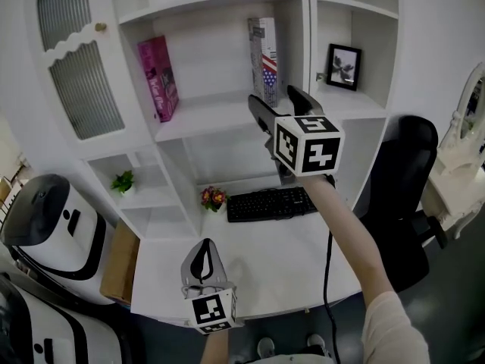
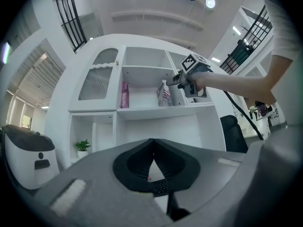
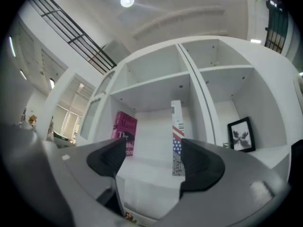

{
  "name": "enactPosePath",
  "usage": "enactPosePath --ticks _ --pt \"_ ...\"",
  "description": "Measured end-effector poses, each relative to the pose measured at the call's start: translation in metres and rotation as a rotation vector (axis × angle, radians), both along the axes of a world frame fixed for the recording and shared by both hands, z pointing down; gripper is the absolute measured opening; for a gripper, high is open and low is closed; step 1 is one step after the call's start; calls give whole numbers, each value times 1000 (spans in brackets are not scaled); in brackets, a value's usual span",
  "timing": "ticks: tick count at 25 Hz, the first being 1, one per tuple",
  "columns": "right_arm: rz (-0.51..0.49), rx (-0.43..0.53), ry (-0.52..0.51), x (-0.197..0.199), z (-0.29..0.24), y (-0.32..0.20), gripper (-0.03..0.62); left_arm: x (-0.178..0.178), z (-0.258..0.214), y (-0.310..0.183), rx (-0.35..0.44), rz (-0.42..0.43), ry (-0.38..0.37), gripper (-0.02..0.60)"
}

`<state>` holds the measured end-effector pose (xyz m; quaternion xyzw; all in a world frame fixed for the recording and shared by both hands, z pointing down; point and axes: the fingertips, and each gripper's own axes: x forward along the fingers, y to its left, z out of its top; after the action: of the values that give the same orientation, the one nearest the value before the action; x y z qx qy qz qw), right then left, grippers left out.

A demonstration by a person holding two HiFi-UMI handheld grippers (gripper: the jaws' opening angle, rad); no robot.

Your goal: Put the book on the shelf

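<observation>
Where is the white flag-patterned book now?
In the head view, the white flag-patterned book stands upright at the right end of the white shelf, opposite the pink book.

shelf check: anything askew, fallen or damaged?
Nothing stands out. The pink book and the flag-patterned book both stand on end on the shelf, apart, at opposite sides of one compartment. The right gripper has its jaws open and empty.

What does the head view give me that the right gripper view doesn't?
Head view only: the keyboard, the black chair and the left claw over the desk. Right gripper view only: the ceiling light. Both: the pink book, the flag-spined book upright on the shelf, the framed picture, and the right claw, open and empty.
</observation>
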<state>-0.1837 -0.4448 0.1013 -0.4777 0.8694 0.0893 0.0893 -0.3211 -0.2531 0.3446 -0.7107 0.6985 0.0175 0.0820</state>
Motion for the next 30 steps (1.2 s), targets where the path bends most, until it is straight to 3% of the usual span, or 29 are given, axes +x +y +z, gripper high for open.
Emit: enactPosePath --ticks 3,7,12,17,22,26,30 --pt "-14 66 -11 17 12 49 323 12 -13 5 42 5 1 -6" --pt "18 127 -50 53 38 104 200 22 -32 14 94 -11 -9 -6" --pt "77 141 -45 95 85 145 96 33 -46 24 156 -44 -28 -6" --pt "113 146 -16 119 125 173 2 48 -47 32 163 -53 -23 -6" --pt "115 126 49 130 170 190 2 70 -38 38 145 -36 -40 -6" --pt "60 10 14 136 220 201 2 84 -30 43 138 -25 -55 -6" --pt "18 -57 88 135 258 212 2 93 -19 48 116 -29 -63 -6"
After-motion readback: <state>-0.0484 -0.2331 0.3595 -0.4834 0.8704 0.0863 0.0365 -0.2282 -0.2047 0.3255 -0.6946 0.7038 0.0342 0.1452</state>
